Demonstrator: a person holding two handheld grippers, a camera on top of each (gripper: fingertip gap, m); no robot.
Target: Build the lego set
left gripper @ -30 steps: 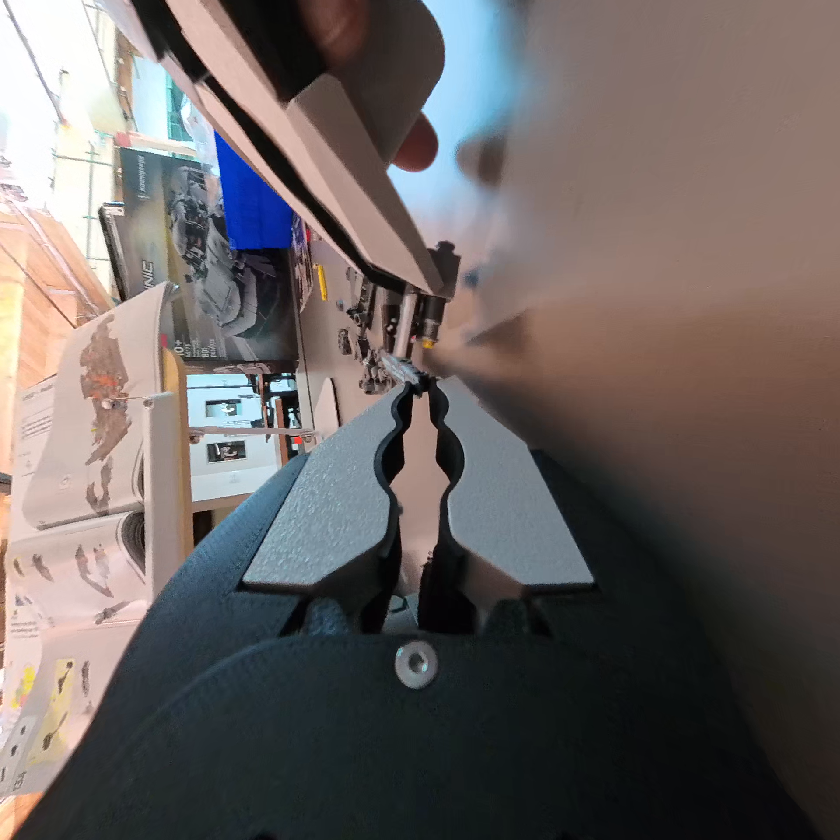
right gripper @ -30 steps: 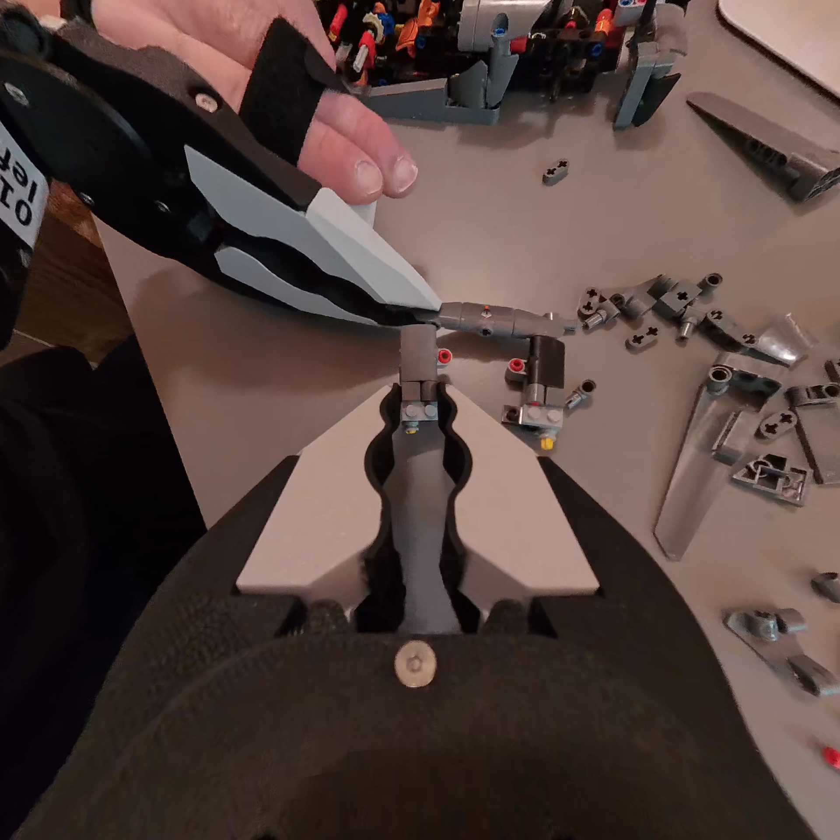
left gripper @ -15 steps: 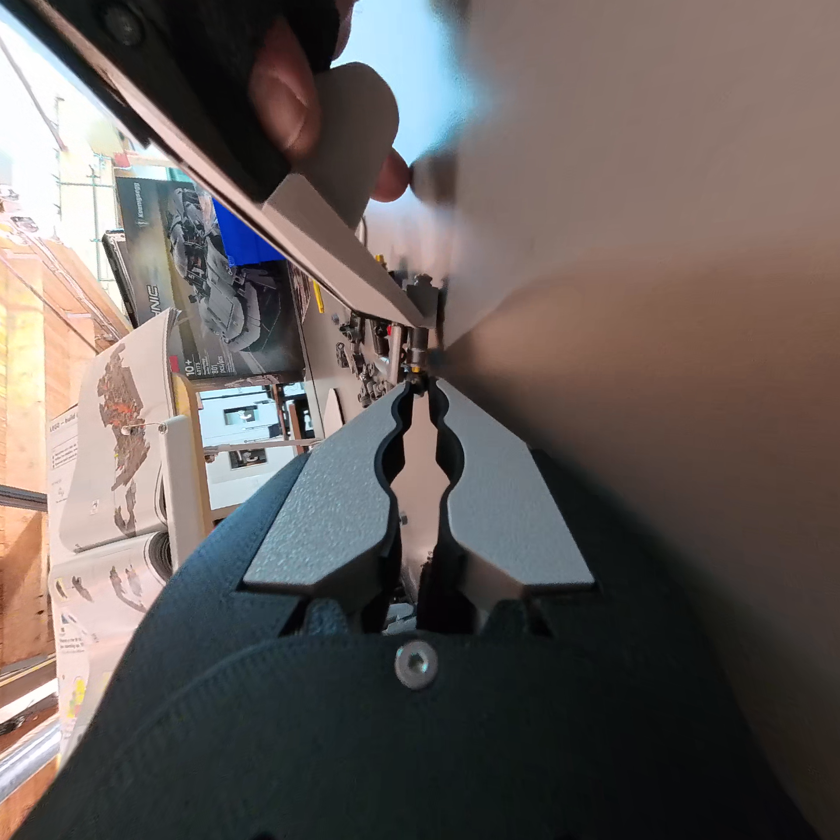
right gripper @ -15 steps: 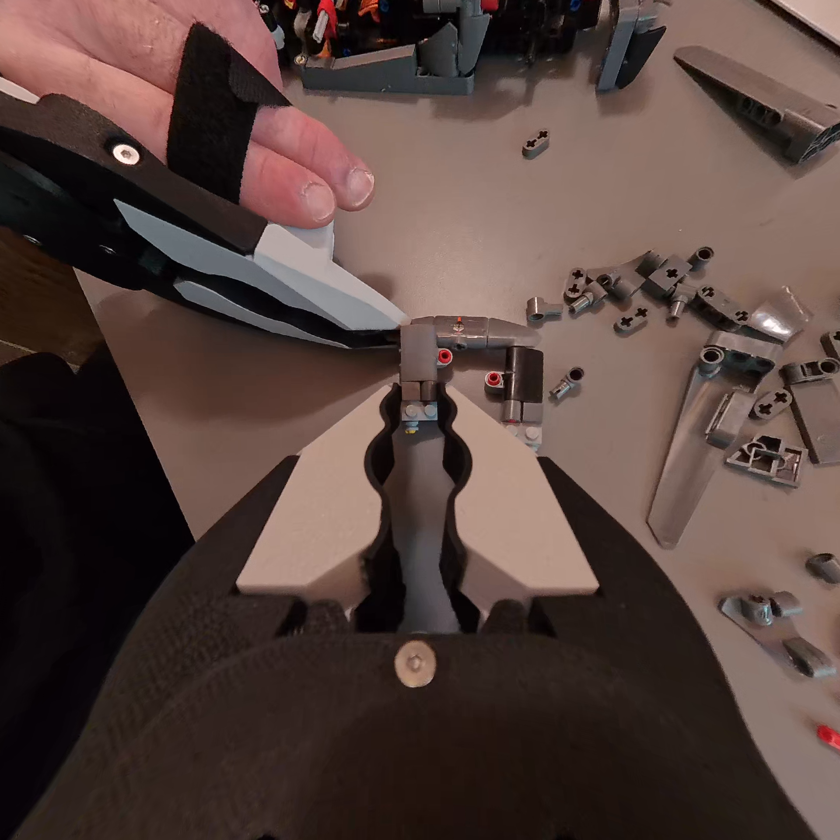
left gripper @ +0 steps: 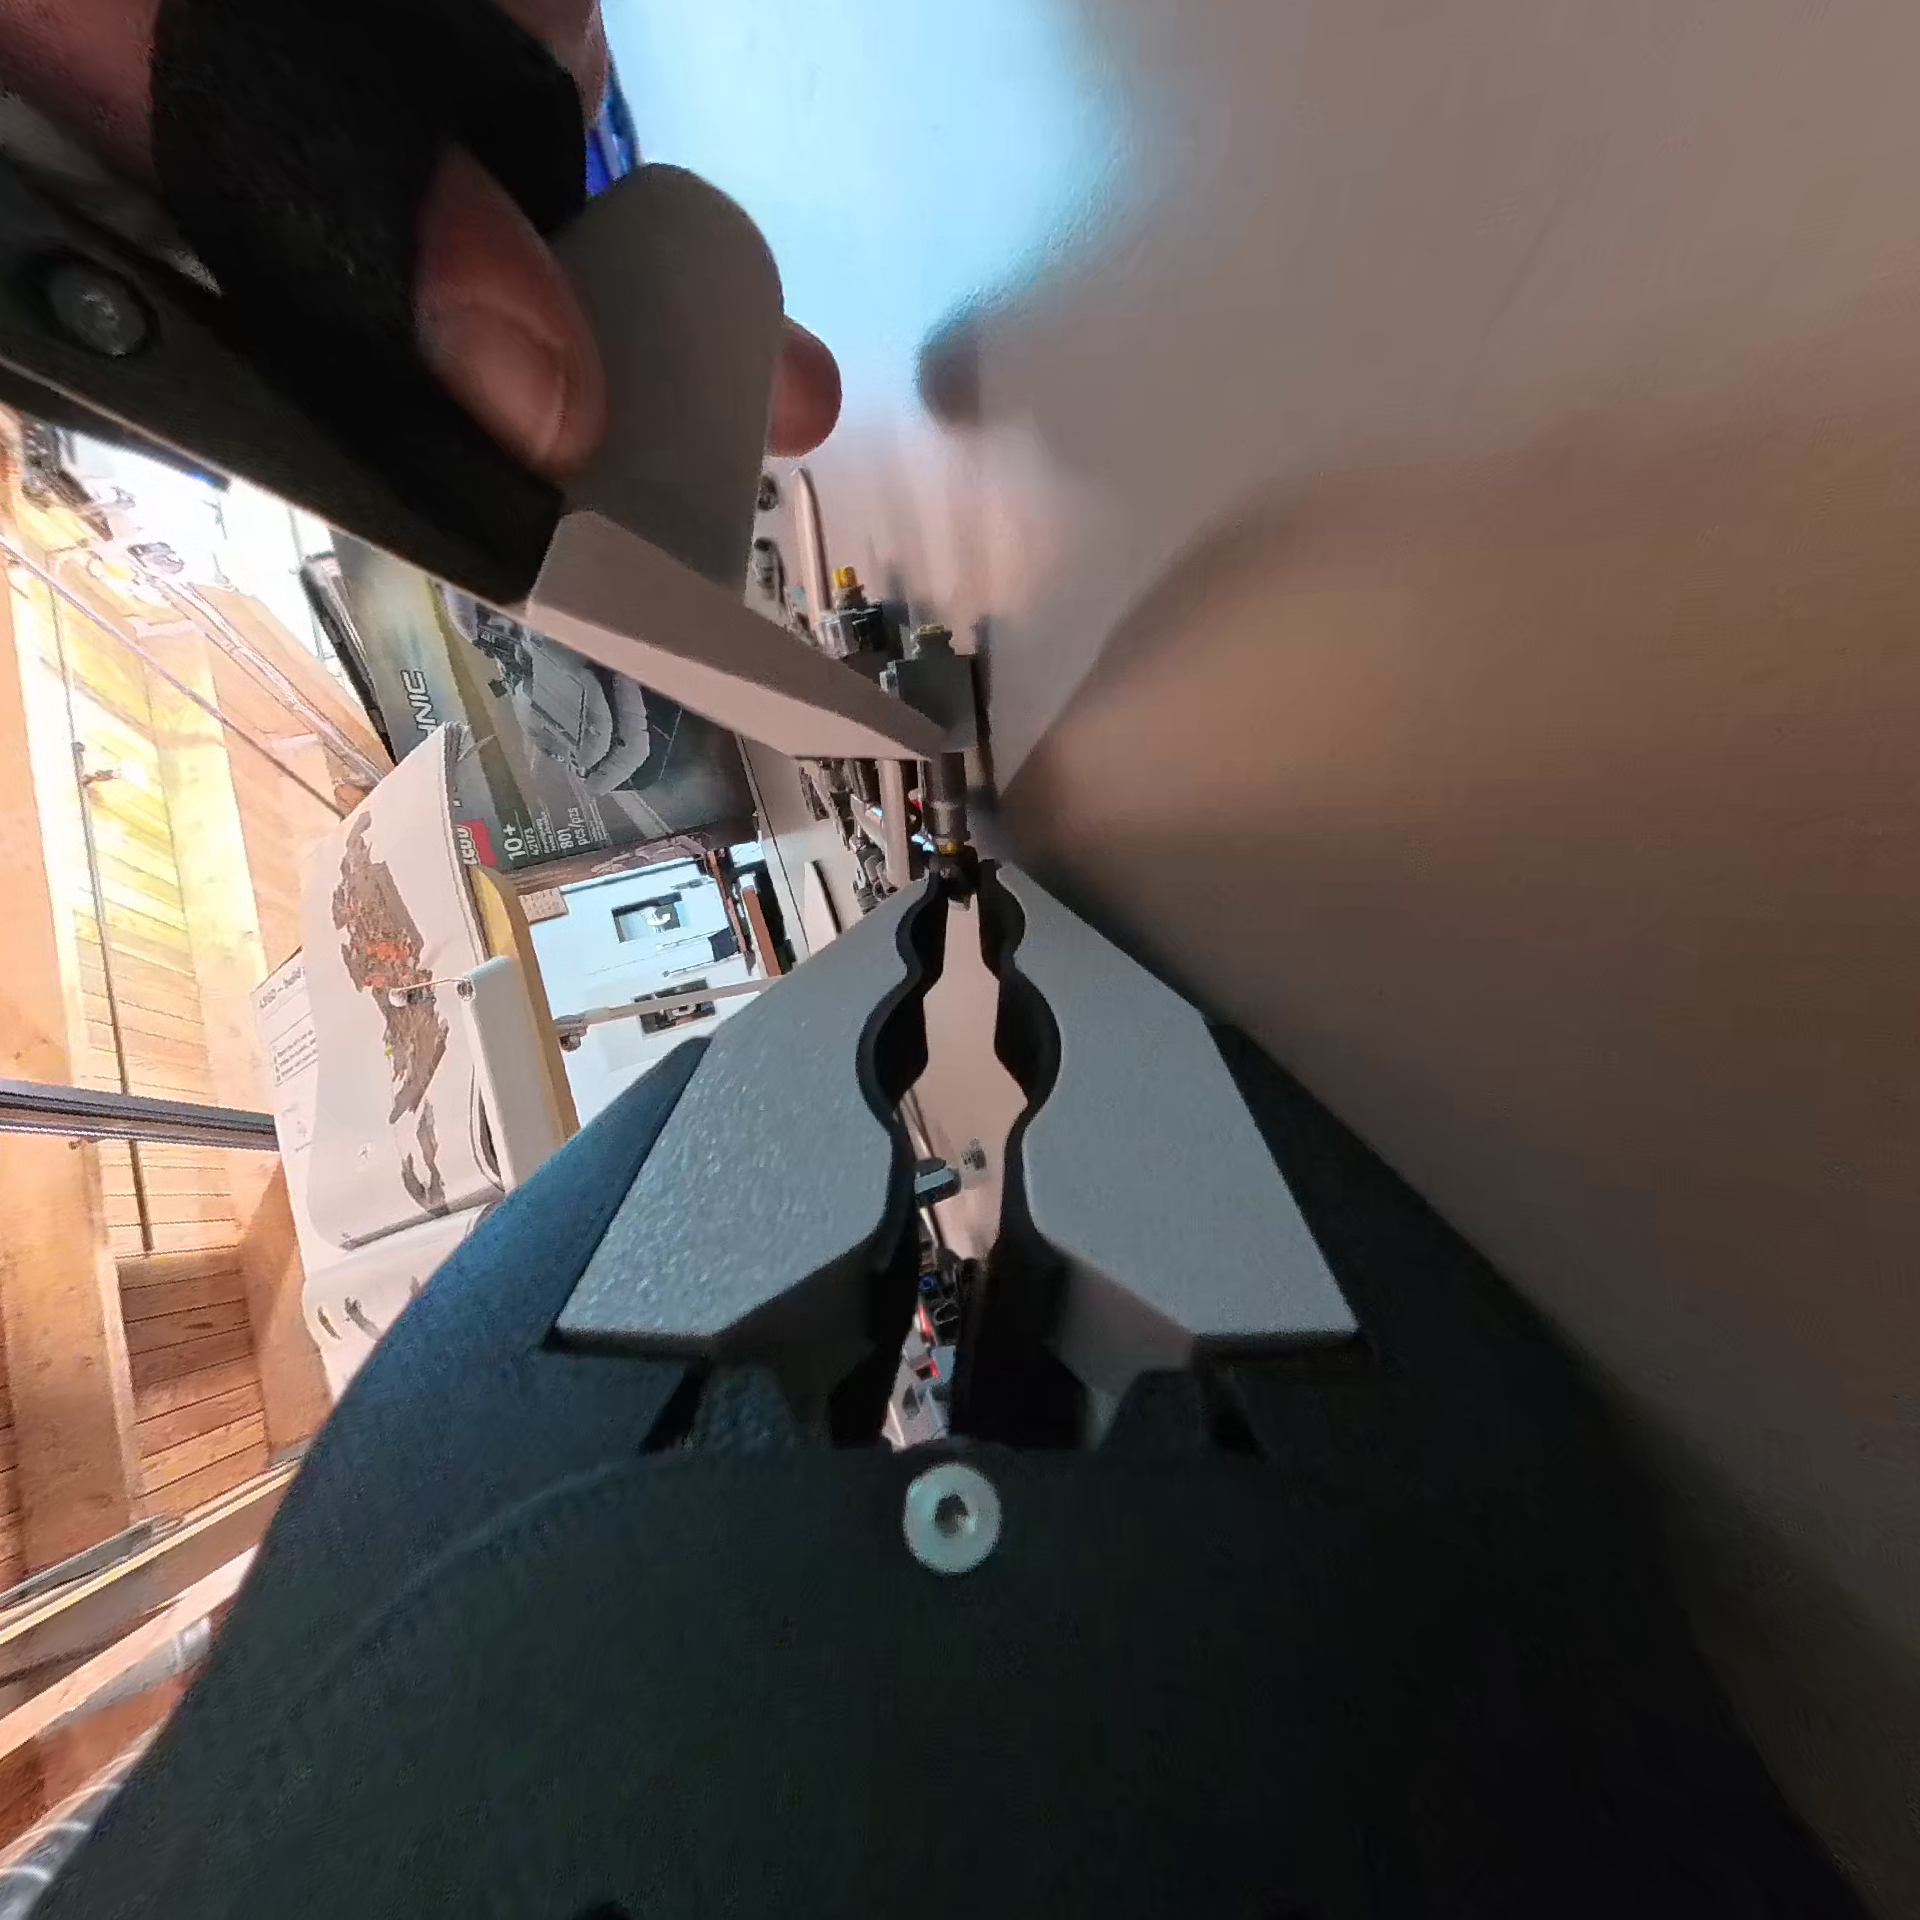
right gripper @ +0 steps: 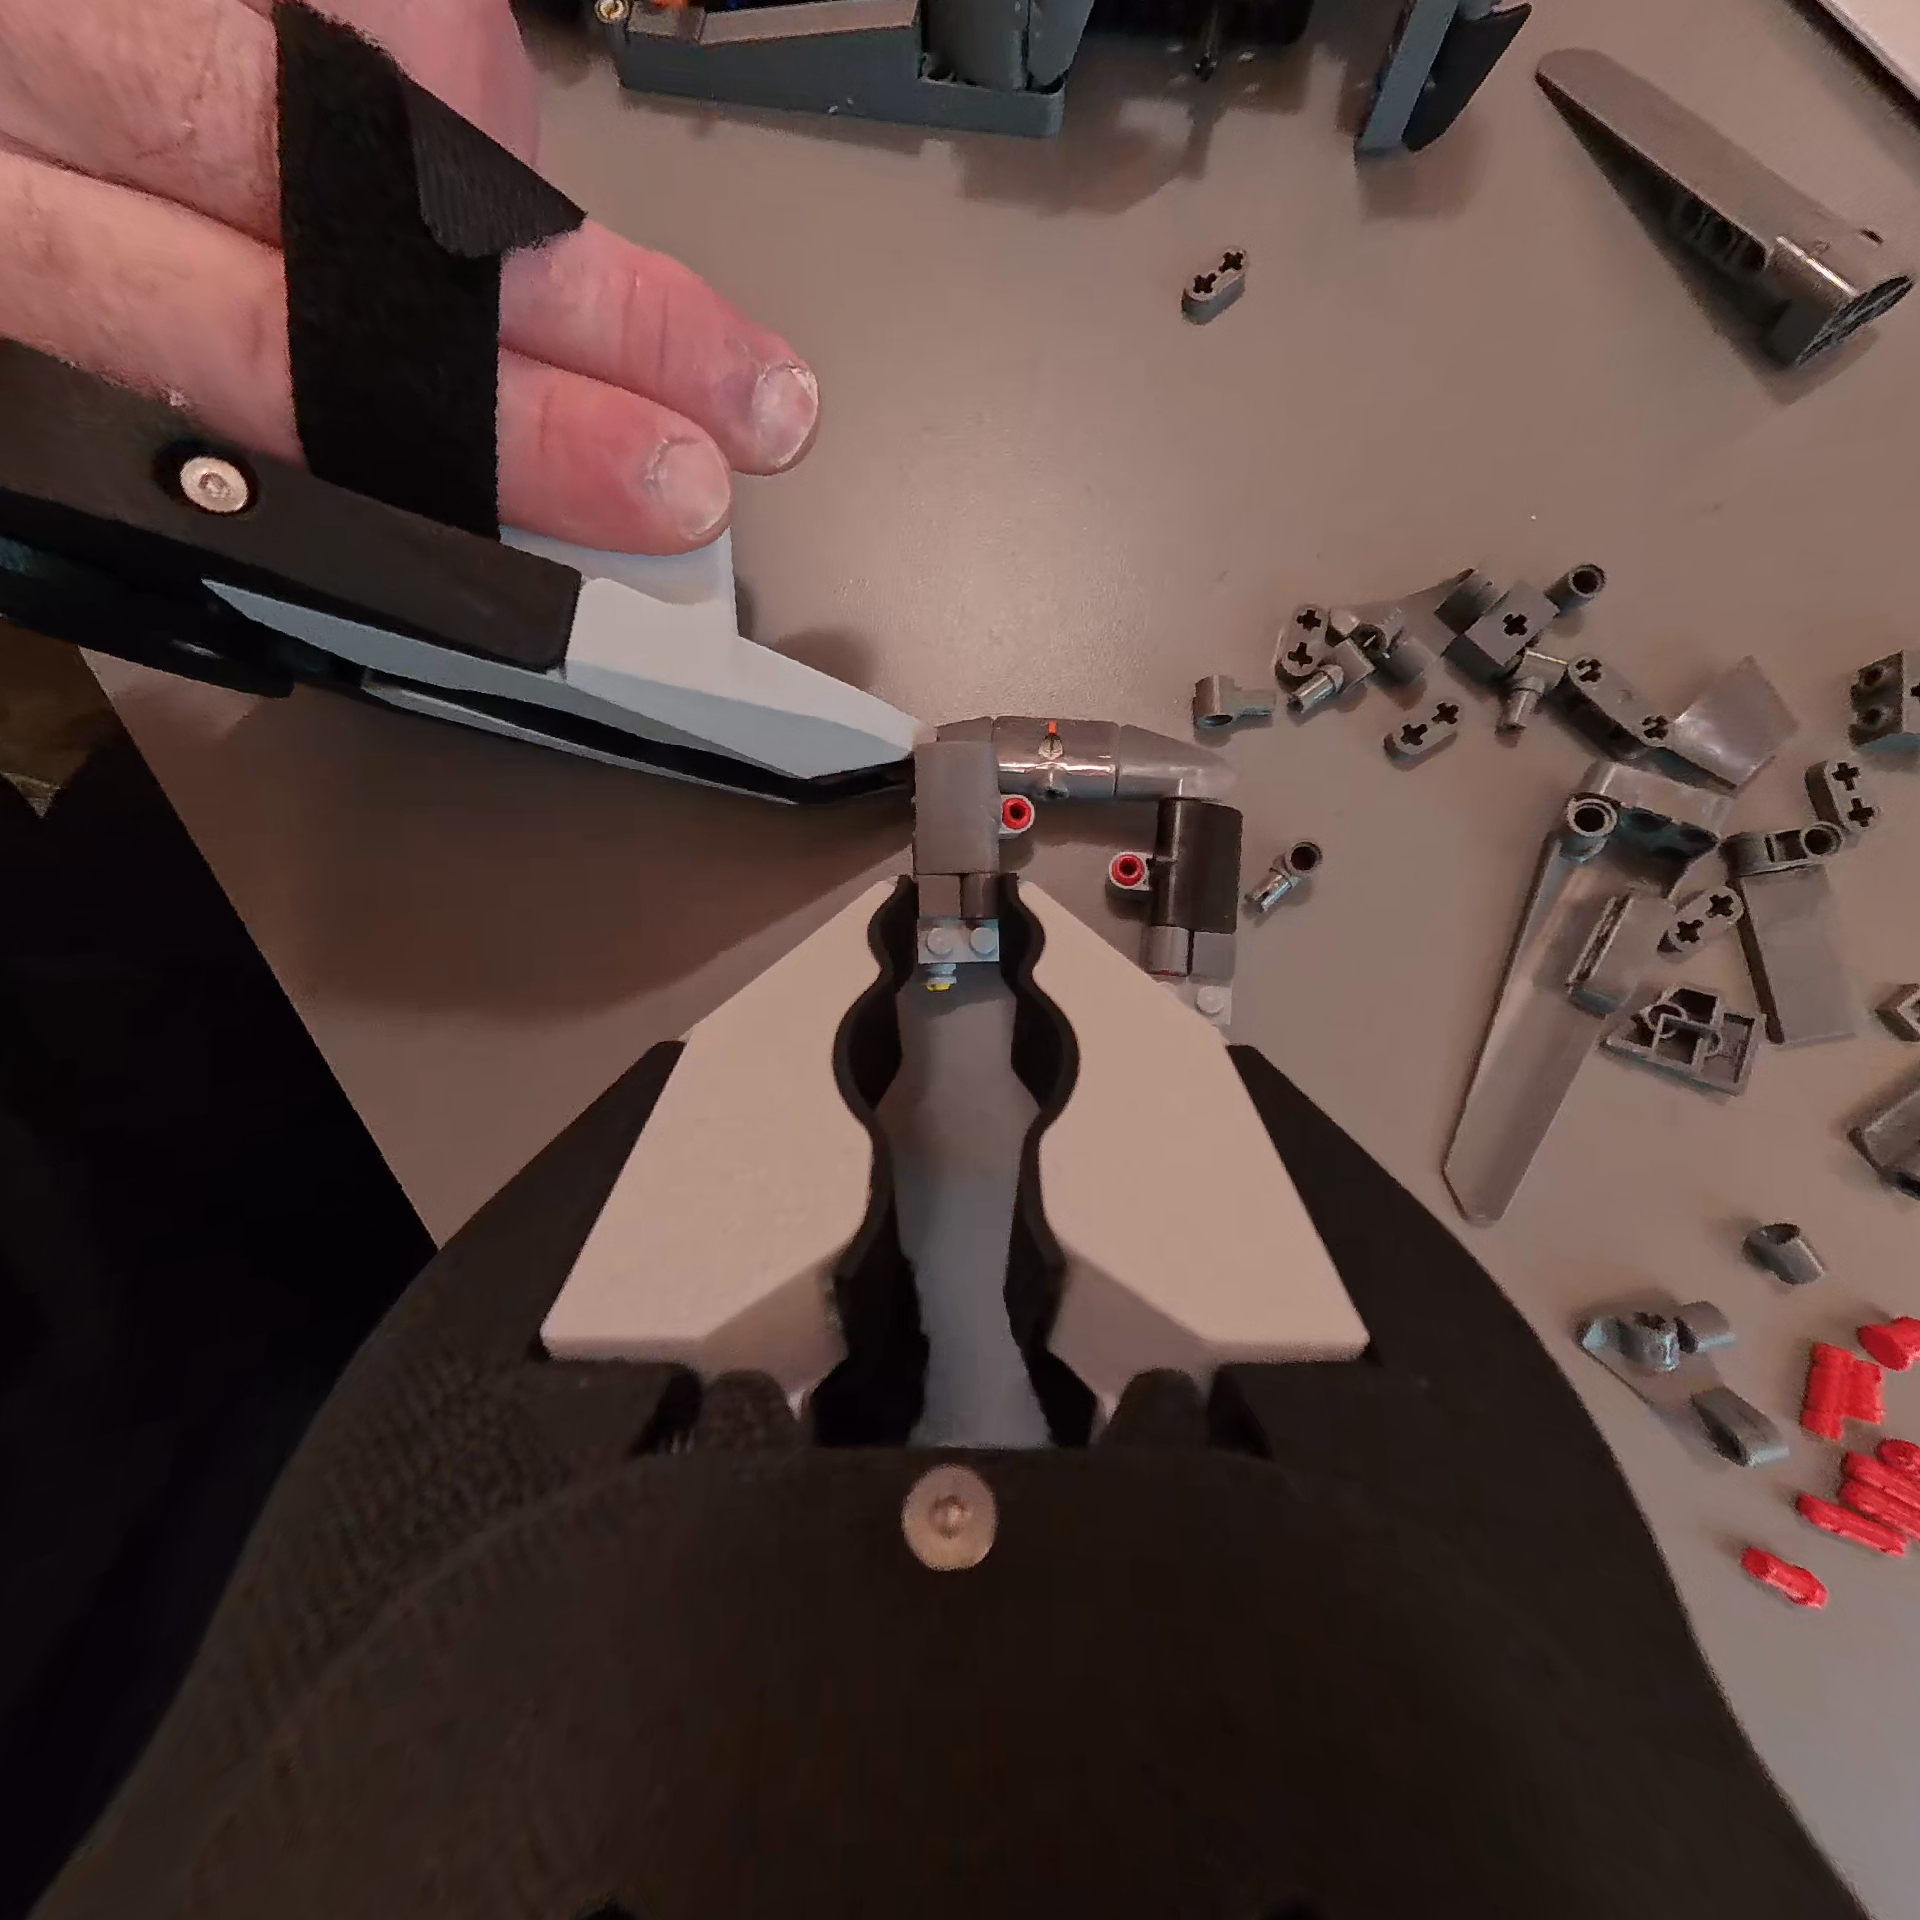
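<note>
At far left, seen from the left wrist, a printed box (left gripper: 540,748) and an open instruction booklet (left gripper: 384,987) stand at the far end of the table (right gripper: 1039,416). In the right wrist view, a person's strapped hand (right gripper: 416,260) brings the left gripper (right gripper: 904,764) in from the left. Its jaws are all but closed, pinching the thin end of a grey crossbar (right gripper: 1081,764) at table height. At centre, the right gripper (right gripper: 961,914) points away from us with its jaws clamped on the studded lower end of an upright grey column (right gripper: 956,810), both pads against its sides. What has changed is the join. A second ago we saw the crossbar held clear above the column's top. Now the two meet at a corner, right at the left gripper's tips, and make an arch with the dark leg (right gripper: 1200,868) that hangs from the crossbar's far end. A red pin (right gripper: 1016,814) shows on the column just under that corner. Whether the corner has clicked fully home, we cannot tell. To the right lie loose grey connectors (right gripper: 1507,644), a long grey panel (right gripper: 1527,997) and, nearer us, a scatter of red pieces (right gripper: 1860,1455). A dark wedge (right gripper: 1714,239) and a half-built model (right gripper: 831,62) lie along the far edge.
</note>
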